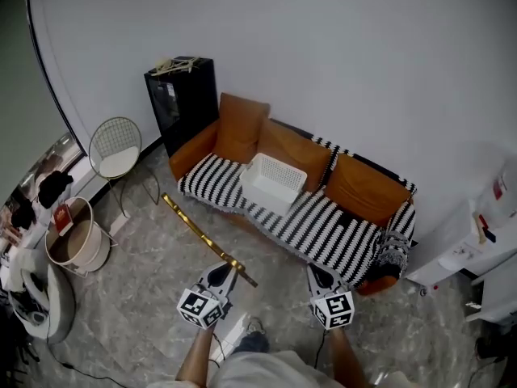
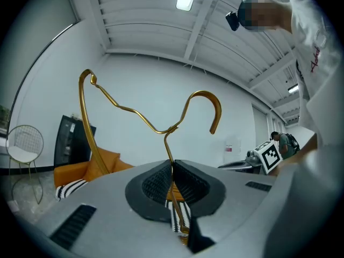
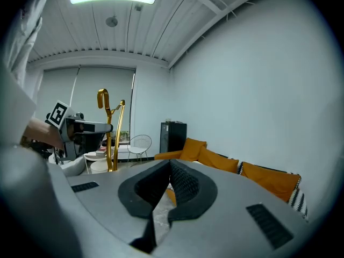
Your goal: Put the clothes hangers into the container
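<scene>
A thin gold clothes hanger hangs over the floor in front of the sofa. My left gripper is shut on it. In the left gripper view the hanger rises out of the jaws, its neck wire pinched between the pads at my left gripper, hook to the upper right. The white slotted container sits on the striped sofa seat, beyond both grippers. My right gripper hovers to the right of the left one. In its own view my right gripper has its jaws together and holds nothing.
The orange sofa with a black-and-white striped cover stands against the wall. A black cabinet is at its left, then a wire chair and a round tub. A white unit stands at the right.
</scene>
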A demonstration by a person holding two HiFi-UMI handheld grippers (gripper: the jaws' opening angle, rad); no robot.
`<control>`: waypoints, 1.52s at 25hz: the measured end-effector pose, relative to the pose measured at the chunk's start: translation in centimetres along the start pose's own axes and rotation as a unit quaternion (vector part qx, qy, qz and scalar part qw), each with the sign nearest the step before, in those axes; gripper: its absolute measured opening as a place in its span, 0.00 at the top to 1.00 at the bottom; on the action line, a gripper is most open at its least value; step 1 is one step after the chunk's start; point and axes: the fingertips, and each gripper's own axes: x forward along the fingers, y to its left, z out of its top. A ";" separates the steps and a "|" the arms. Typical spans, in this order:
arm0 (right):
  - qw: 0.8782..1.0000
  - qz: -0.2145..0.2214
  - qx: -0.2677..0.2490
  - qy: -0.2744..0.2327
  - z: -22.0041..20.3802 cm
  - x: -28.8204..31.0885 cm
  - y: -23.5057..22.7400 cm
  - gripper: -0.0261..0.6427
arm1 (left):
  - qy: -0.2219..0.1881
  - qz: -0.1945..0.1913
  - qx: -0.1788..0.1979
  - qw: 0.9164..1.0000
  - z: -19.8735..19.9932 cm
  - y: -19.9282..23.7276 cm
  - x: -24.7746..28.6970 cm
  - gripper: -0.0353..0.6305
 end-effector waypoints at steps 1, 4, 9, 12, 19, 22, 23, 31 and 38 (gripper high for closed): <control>1.000 -0.002 0.000 0.000 0.2 0.9 -0.5 0.92 | -0.001 -0.001 0.000 1.000 0.3 0.7 0.8 0.89; 1.000 -0.009 0.000 0.001 0.9 3.3 -2.0 0.92 | -0.002 -0.008 0.001 1.000 0.8 2.7 3.0 0.89; 1.000 -0.019 -0.003 0.001 2.1 7.1 -3.8 0.92 | -0.003 -0.019 0.002 1.000 1.7 6.0 6.2 0.89; 1.000 -0.027 -0.002 0.002 2.4 9.2 -4.7 0.92 | -0.003 -0.027 0.003 1.000 2.0 7.8 7.9 0.89; 0.999 -0.040 0.000 0.008 2.3 11.5 -5.3 0.92 | 0.004 -0.042 0.005 0.999 1.8 10.1 9.3 0.89; 0.999 -0.047 0.005 0.012 1.8 11.6 -5.5 0.92 | 0.009 -0.047 0.002 0.999 1.3 10.4 9.5 0.89; 0.999 -0.050 0.006 0.013 1.6 11.7 -5.5 0.92 | 0.011 -0.048 0.000 0.999 1.1 10.4 9.6 0.89; 0.998 -0.056 0.012 0.023 0.3 12.3 -6.0 0.92 | 0.016 -0.056 -0.004 0.998 0.3 11.0 10.8 0.89; 0.998 -0.055 0.011 0.019 0.3 14.1 -7.4 0.92 | 0.016 -0.055 -0.001 0.998 0.2 12.2 12.6 0.89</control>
